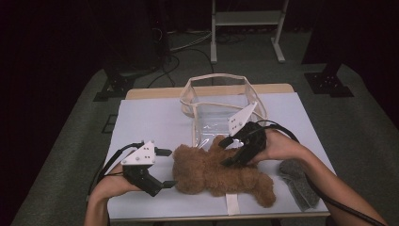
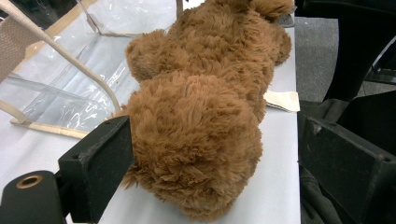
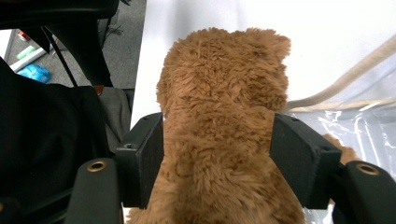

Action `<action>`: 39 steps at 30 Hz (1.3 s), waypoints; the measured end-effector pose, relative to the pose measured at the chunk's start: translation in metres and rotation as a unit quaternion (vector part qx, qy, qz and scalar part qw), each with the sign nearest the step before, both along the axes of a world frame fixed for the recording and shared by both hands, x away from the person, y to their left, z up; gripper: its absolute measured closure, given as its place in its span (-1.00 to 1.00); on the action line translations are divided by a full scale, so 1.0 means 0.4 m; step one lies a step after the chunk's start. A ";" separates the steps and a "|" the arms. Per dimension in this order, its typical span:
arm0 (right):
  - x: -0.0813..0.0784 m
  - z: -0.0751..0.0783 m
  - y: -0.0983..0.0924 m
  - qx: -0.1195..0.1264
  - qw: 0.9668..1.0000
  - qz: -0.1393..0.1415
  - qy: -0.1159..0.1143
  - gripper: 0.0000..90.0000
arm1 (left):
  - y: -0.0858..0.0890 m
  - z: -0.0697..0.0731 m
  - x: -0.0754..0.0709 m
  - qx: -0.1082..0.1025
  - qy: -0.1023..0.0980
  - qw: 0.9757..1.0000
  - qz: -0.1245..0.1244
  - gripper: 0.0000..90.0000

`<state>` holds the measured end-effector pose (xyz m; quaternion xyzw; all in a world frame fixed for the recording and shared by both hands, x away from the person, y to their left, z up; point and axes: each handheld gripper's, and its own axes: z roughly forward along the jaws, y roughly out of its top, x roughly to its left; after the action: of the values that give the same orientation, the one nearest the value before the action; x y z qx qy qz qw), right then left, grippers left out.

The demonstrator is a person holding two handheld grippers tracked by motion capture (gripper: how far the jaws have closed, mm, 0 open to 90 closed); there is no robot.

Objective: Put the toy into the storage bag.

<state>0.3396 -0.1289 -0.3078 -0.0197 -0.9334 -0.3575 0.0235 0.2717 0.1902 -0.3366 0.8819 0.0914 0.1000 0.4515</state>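
Observation:
A brown plush teddy bear [image 1: 211,174] lies flat on the white tabletop [image 1: 150,122], with its head toward my left gripper. My left gripper [image 1: 170,168] is open at the head end. In the left gripper view, its jaws stand wide on either side of the bear's head [image 2: 201,116], and one pad brushes the fur. My right gripper [image 1: 226,153] comes down on the bear's middle from the far side. In the right gripper view, the bear's body [image 3: 219,102] fills the gap between the two pads [image 3: 140,158]. The fur meets both pads but is not visibly squeezed.
A clear plastic bag with a beige trim [image 1: 221,101] stands open behind the bear at the table's far middle. A grey sock-like cloth [image 1: 296,181] lies at the front right. A white tag [image 1: 232,202] sticks out near the front edge. Dark floor and stands surround the table.

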 end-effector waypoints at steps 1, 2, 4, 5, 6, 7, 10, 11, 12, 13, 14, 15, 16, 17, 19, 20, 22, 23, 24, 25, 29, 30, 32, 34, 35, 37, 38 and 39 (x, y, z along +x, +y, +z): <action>-0.001 -0.002 0.003 0.000 1.000 0.001 -0.001 -0.25 | 0.000 0.000 0.000 -0.001 0.000 1.000 0.000 -0.80; -0.001 -0.005 0.007 -0.001 1.000 0.002 0.000 -0.25 | 0.001 0.001 0.000 -0.001 -0.001 1.000 0.000 -0.80; -0.001 -0.010 0.012 -0.002 1.000 0.003 0.000 -0.25 | 0.002 0.002 0.000 0.001 -0.003 1.000 -0.002 -0.80; 0.000 -0.013 0.015 0.000 1.000 0.004 0.000 -0.25 | 0.003 0.002 -0.001 0.001 -0.003 1.000 -0.001 -0.80; 0.000 -0.016 0.018 0.000 1.000 0.005 0.000 -0.25 | 0.003 0.003 -0.001 0.001 -0.002 1.000 -0.001 -0.80; -0.001 -0.020 0.022 -0.002 1.000 0.006 -0.001 -0.25 | 0.004 0.003 -0.001 0.000 -0.002 1.000 0.000 -0.80; -0.006 -0.031 0.035 -0.008 1.000 0.011 -0.002 -0.26 | 0.004 0.004 -0.003 -0.001 -0.002 1.000 0.000 -0.80; -0.008 -0.036 0.041 -0.013 1.000 0.010 -0.004 -0.26 | 0.004 0.004 -0.003 -0.001 -0.003 1.000 -0.001 -0.80; -0.008 -0.040 0.045 -0.013 1.000 0.012 -0.007 -0.26 | 0.004 0.004 -0.003 -0.001 -0.003 1.000 -0.001 -0.80; -0.009 -0.044 0.049 -0.014 1.000 0.012 -0.006 -0.26 | 0.004 0.005 -0.003 -0.001 -0.003 1.000 -0.001 -0.80; -0.009 -0.049 0.054 -0.018 1.000 0.014 -0.008 -0.26 | 0.004 0.005 -0.003 -0.001 -0.003 1.000 -0.002 -0.80; -0.010 -0.054 0.057 -0.022 1.000 0.015 -0.011 -0.26 | 0.004 0.005 -0.003 -0.001 -0.004 1.000 -0.002 -0.80; -0.009 -0.059 0.060 -0.025 1.000 0.015 -0.012 -0.26 | 0.005 0.005 -0.003 -0.001 -0.003 1.000 -0.002 -0.80; -0.010 -0.064 0.061 -0.027 1.000 0.014 -0.009 -0.26 | 0.005 0.004 -0.003 -0.001 -0.003 1.000 -0.002 -0.80; -0.009 -0.074 0.063 -0.032 0.999 0.013 -0.010 -0.25 | 0.005 0.004 -0.003 -0.001 -0.002 1.000 -0.001 -0.80; -0.009 -0.077 0.063 -0.034 0.999 0.012 -0.010 -0.25 | 0.005 0.003 -0.003 -0.001 -0.001 1.000 -0.001 -0.80; -0.008 -0.088 0.064 -0.041 0.999 0.010 -0.013 -0.23 | 0.005 0.003 -0.003 0.000 -0.001 1.000 -0.002 -0.80; -0.008 -0.091 0.064 -0.043 0.999 0.009 -0.014 -0.23 | 0.004 0.003 -0.003 0.000 0.000 1.000 -0.002 -0.80; -0.008 -0.093 0.064 -0.042 0.999 0.009 -0.016 -0.22 | 0.004 0.003 -0.003 0.000 0.000 1.000 -0.002 -0.80; -0.007 -0.096 0.064 -0.042 0.999 0.007 -0.015 -0.21 | 0.004 0.003 -0.003 0.001 0.000 1.000 -0.002 -0.80; -0.006 -0.095 0.061 -0.040 0.999 0.005 -0.014 -0.19 | 0.003 0.003 -0.003 0.002 0.000 1.000 -0.002 -0.80; -0.006 -0.094 0.061 -0.040 0.999 0.004 -0.014 -0.20 | 0.003 0.002 -0.003 0.002 0.000 1.000 -0.002 -0.80; -0.007 -0.095 0.060 -0.039 0.999 0.005 -0.016 -0.20 | 0.003 0.002 -0.003 0.003 0.000 1.000 -0.003 -0.80; -0.007 -0.095 0.061 -0.038 0.999 0.005 -0.016 -0.20 | 0.002 0.002 -0.003 0.003 -0.001 1.000 -0.004 -0.80; -0.007 -0.095 0.060 -0.039 0.999 0.005 -0.017 -0.20 | 0.002 0.002 -0.003 0.002 0.000 1.000 -0.004 -0.80; -0.007 -0.096 0.059 -0.038 0.999 0.005 -0.016 -0.19 | 0.003 0.003 -0.003 0.001 0.000 1.000 -0.003 -0.80; -0.007 -0.096 0.060 -0.038 0.999 0.005 -0.016 -0.18 | 0.003 0.003 -0.003 0.002 0.000 1.000 -0.003 -0.80; -0.007 -0.097 0.060 -0.039 0.999 0.004 -0.016 -0.17 | 0.003 0.002 -0.003 0.002 0.000 1.000 -0.003 -0.80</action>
<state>0.3369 -0.1048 -0.3465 -0.0108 -0.9470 -0.3209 0.0088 0.2707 0.1913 -0.3357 0.8831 0.0887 0.0988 0.4499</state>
